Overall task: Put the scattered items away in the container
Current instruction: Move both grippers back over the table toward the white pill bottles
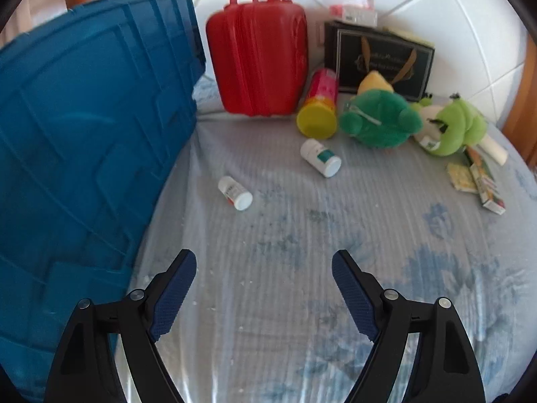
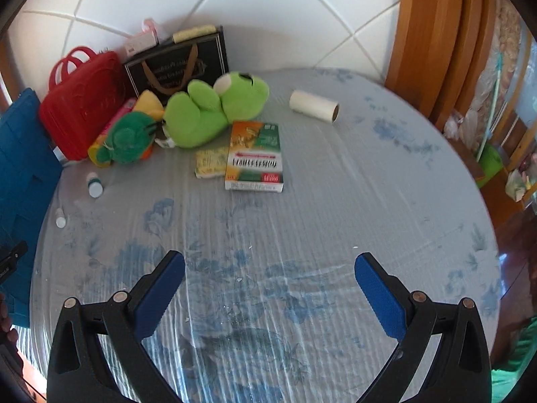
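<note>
A big blue plastic container (image 1: 77,141) stands at the table's left; it also shows in the right wrist view (image 2: 23,168). Scattered on the tablecloth lie a small white pill bottle (image 1: 235,193), a larger white bottle (image 1: 320,158), a yellow-capped pink tube (image 1: 319,107), a dark green plush (image 1: 379,121), a light green frog plush (image 2: 214,107), a printed box (image 2: 255,156), a yellow packet (image 2: 209,163) and a white roll (image 2: 313,105). My left gripper (image 1: 263,258) is open and empty beside the container. My right gripper (image 2: 268,262) is open and empty over bare cloth.
A red case (image 1: 258,57) and a black gift bag (image 1: 379,57) stand against the white tiled wall at the back. The round table (image 2: 386,201) has a blue floral cloth. Wooden chair backs (image 2: 436,33) stand at the right.
</note>
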`<move>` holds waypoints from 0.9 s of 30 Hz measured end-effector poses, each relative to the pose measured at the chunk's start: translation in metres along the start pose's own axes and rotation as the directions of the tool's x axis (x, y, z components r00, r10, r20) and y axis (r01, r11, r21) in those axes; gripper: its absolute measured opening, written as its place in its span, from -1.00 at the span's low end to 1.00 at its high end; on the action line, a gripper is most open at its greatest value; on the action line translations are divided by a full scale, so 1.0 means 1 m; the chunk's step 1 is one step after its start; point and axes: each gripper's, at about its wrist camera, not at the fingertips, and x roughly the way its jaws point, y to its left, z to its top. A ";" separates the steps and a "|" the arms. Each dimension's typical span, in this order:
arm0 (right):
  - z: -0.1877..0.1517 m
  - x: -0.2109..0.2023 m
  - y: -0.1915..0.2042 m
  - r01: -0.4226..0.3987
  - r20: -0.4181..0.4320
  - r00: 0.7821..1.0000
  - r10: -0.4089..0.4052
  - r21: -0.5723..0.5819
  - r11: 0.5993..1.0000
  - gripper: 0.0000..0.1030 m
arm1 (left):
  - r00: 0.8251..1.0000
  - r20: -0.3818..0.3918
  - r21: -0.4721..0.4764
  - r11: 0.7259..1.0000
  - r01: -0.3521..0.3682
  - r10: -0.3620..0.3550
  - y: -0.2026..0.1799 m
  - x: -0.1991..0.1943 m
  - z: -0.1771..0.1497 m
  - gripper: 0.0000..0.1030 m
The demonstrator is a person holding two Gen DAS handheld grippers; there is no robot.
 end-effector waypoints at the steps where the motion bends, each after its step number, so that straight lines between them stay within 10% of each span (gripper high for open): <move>1: 0.003 0.011 0.001 -0.003 -0.009 1.000 0.003 -0.004 1.000 1.00 | 1.000 -0.007 -0.004 1.000 -0.002 0.002 -0.005 0.007 0.000 0.63; 19: 0.051 0.122 0.162 -0.287 -0.145 0.956 0.253 -0.308 0.907 0.99 | 0.992 -0.080 -0.180 0.978 -0.109 0.096 0.024 0.077 0.004 0.57; 27: 0.071 0.148 0.266 -0.366 -0.143 0.930 0.339 -0.442 0.819 0.37 | 0.992 -0.072 -0.286 0.951 -0.119 0.102 0.038 0.121 0.039 0.49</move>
